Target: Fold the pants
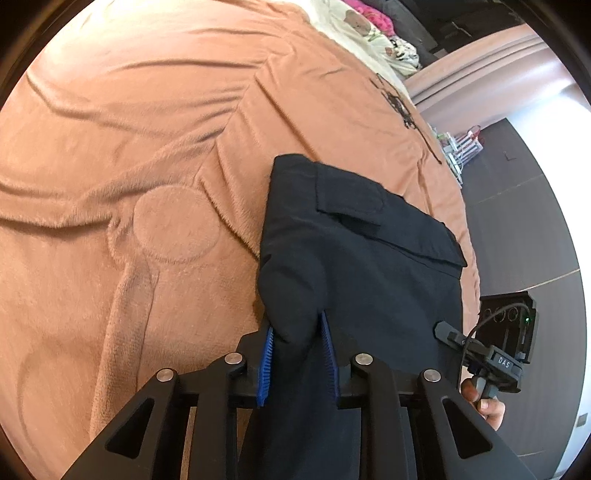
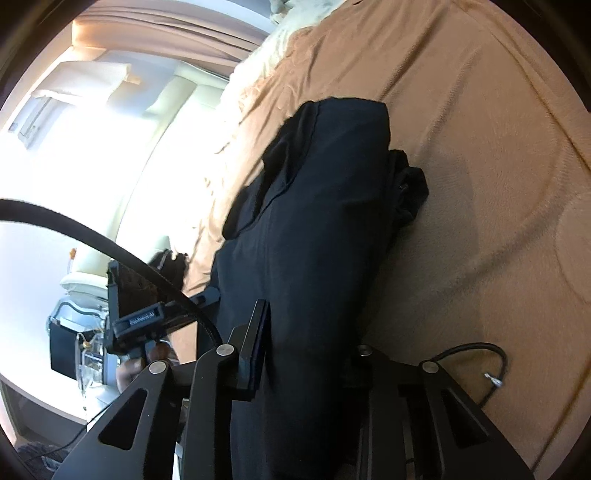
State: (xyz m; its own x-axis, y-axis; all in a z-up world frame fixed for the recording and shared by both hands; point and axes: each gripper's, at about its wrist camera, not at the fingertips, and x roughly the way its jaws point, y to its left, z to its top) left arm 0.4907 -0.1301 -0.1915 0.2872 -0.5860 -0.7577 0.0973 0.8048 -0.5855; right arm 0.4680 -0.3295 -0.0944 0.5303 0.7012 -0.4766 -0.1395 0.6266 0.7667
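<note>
Dark navy pants (image 1: 362,251) lie folded lengthwise on an orange-brown blanket (image 1: 147,147), a flapped pocket facing up. My left gripper (image 1: 297,343) is shut on the near end of the cloth, which bunches between its blue pads (image 1: 266,354). In the right wrist view the pants (image 2: 317,206) run away from me along the bed's edge. My right gripper (image 2: 306,343) is shut on them too: the fabric fills the gap, its left finger (image 2: 258,332) shows and the right finger is hidden under cloth. Each view shows the other gripper (image 1: 495,362) (image 2: 144,317) at the side.
The bed's edge drops to a dark floor (image 1: 535,221) on the right of the left wrist view. Cream bedding with printed figures (image 1: 354,22) lies at the far end. A black cable (image 2: 476,354) loops on the blanket (image 2: 480,147) beside my right gripper. A hand (image 1: 487,402) holds the right gripper's handle.
</note>
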